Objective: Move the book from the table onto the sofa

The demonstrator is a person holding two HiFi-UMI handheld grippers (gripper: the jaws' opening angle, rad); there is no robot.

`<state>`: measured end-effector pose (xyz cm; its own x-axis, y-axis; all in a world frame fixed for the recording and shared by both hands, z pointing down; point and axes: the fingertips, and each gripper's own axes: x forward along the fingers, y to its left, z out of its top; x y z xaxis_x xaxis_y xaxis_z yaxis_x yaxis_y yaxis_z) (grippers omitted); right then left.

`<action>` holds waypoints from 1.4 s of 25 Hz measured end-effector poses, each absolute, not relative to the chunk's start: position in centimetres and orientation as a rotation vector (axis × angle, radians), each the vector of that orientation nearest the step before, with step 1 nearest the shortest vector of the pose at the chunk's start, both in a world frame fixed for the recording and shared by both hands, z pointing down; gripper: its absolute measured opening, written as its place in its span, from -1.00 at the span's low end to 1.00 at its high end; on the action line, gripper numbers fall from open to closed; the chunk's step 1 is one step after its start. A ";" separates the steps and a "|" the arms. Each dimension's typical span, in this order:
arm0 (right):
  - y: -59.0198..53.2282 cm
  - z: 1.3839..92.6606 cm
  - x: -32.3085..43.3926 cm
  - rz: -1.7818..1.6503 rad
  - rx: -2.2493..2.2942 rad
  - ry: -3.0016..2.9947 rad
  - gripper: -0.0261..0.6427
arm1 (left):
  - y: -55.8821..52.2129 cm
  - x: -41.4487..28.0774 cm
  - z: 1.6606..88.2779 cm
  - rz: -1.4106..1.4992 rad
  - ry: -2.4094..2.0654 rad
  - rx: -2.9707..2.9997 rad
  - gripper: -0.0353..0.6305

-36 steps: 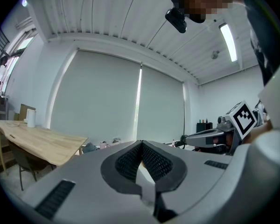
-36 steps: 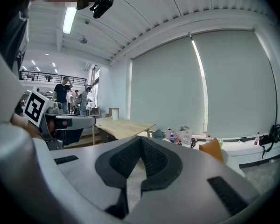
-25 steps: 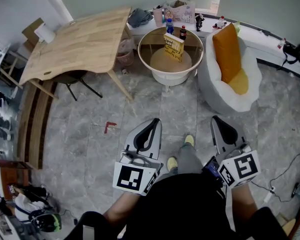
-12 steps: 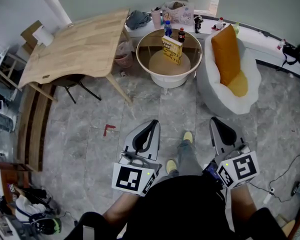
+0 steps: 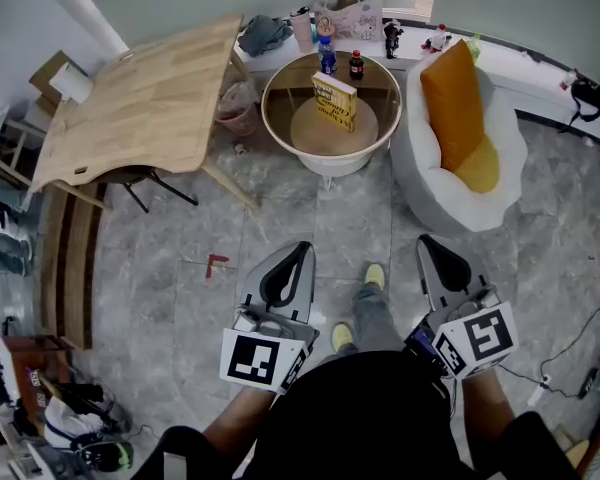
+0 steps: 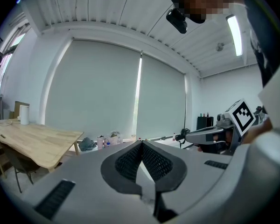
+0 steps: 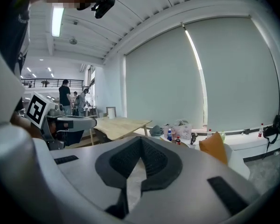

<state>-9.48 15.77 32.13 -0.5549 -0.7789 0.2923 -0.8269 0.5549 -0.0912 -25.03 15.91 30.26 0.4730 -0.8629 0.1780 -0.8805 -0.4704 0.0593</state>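
A yellow book (image 5: 335,101) stands upright on the round glass-topped table (image 5: 280,76) far ahead in the head view. To its right is the white sofa chair (image 5: 500,183) with an orange cushion (image 5: 448,103), which also shows as the orange cushion (image 7: 213,147) in the right gripper view. My left gripper (image 5: 302,248) and right gripper (image 5: 426,241) are held low near my body, well short of the table. Both have their jaws shut with nothing between them, tips touching at the left gripper (image 6: 141,143) and the right gripper (image 7: 141,139).
A large wooden table (image 5: 140,98) stands at the left with a chair under it. Bottles (image 5: 327,56) stand on the round table's far side, with bags and clutter on the ledge behind. Grey tiled floor (image 5: 340,218) lies between me and the round table. Shelving lines the left wall.
The whole view has shifted forward: the round table, book and sofa chair sit slightly higher and nearer. Both grippers keep their places near my body and stay shut.
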 end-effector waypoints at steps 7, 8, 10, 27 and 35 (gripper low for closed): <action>10.0 32.8 -7.3 0.367 1.317 -2.569 -0.89 | 9.6 -22.9 30.7 0.249 -1.514 2.548 -0.88; 9.1 33.0 -7.0 0.370 1.310 -2.569 -0.89 | 8.8 -22.7 31.0 0.271 -1.508 2.548 -0.88; 7.4 33.4 -6.6 0.375 1.305 -2.568 -0.89 | 7.2 -22.2 30.9 0.272 -1.504 2.553 -0.88; -1.6 33.9 -3.9 0.412 1.289 -2.615 -0.89 | -1.2 -19.6 30.2 0.244 -1.584 2.520 -0.88; -3.4 33.6 -2.8 0.406 1.265 -2.644 -0.89 | -2.6 -18.4 29.7 0.248 -1.617 2.521 -0.88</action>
<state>-2.77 -3.41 33.58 -0.6207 -0.7329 0.2786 -0.7827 0.6001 -0.1652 -18.36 -2.64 29.68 0.4103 -0.8872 0.2112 -0.9096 -0.4146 0.0256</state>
